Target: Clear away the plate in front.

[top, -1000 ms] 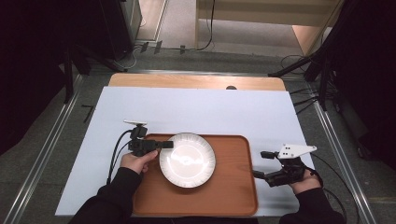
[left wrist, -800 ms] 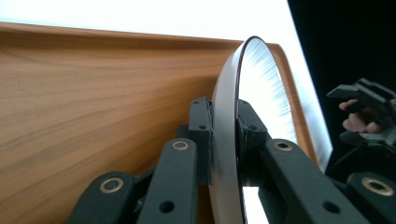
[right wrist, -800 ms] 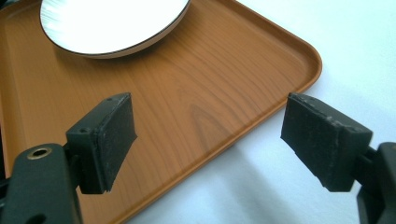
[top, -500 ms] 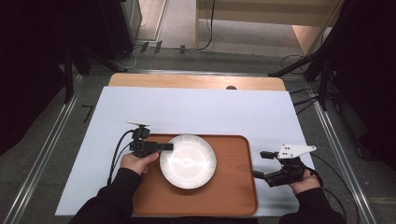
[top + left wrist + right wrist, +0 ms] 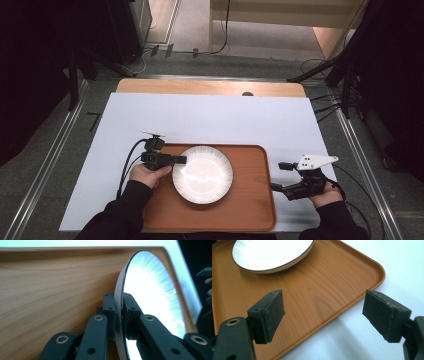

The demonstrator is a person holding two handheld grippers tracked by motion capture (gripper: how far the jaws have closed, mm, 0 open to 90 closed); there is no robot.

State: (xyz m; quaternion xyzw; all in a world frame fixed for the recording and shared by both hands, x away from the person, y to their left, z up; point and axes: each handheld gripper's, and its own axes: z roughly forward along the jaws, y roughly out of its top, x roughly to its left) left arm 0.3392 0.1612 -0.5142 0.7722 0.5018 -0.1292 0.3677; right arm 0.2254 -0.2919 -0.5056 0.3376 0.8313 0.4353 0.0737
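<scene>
Plate (image 5: 202,174) lies on the tray (image 5: 250,210), left of the tray's middle, round, white and glossy, with fine ribs running out to a thin dark rim.

Largest is the table (image 5: 210,120), a pale flat sheet with the tray at its near edge. That tray is a brown wood-grain rectangle with rounded corners and a low raised lip. The left gripper (image 5: 179,160) sits at the plate's left edge; the right gripper (image 5: 279,176) hovers just off the tray's right edge.

From the high view the left grip is too small to judge. The left gripper view settles it: the plate (image 5: 152,295) stands edge-on and the two black pads are clamped on its rim, one on each face, with tray (image 5: 50,290) grain behind. The right gripper view shows its own rough black pads spread wide with nothing between them, poised over the tray (image 5: 317,297) corner, the plate (image 5: 269,252) beyond.

Against the frame a second ago, the plate has shifted slightly with the left gripper; the right gripper is where it was.
</scene>
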